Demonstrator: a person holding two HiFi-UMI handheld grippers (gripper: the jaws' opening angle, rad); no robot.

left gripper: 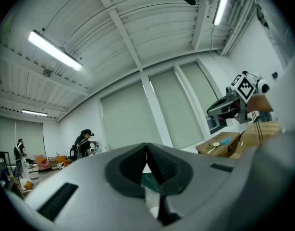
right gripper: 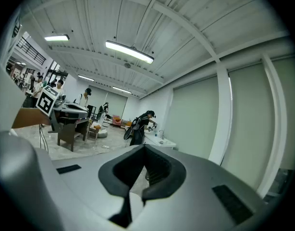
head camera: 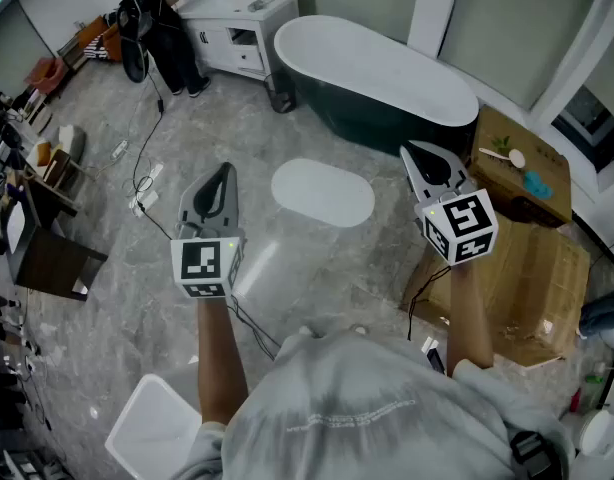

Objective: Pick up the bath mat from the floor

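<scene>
The bath mat point(head camera: 322, 192) is a white oval lying flat on the grey marble floor, just in front of the bathtub point(head camera: 387, 78). My left gripper point(head camera: 226, 169) is held in the air to the mat's left, jaws shut with nothing in them. My right gripper point(head camera: 418, 151) hovers to the mat's right near the tub's end, also shut and empty. Both point forward and upward: the left gripper view shows its closed jaws point(left gripper: 147, 146) against ceiling and blinds, and the right gripper view shows its closed jaws point(right gripper: 144, 147) likewise. The mat is not visible in either gripper view.
Cardboard boxes point(head camera: 527, 268) stand at the right. A white vanity point(head camera: 242, 18) and a person in black point(head camera: 157, 18) are at the back left. Cables point(head camera: 142, 183) trail over the floor, a dark stool point(head camera: 47, 260) sits at left, and a white bin point(head camera: 152, 426) near my feet.
</scene>
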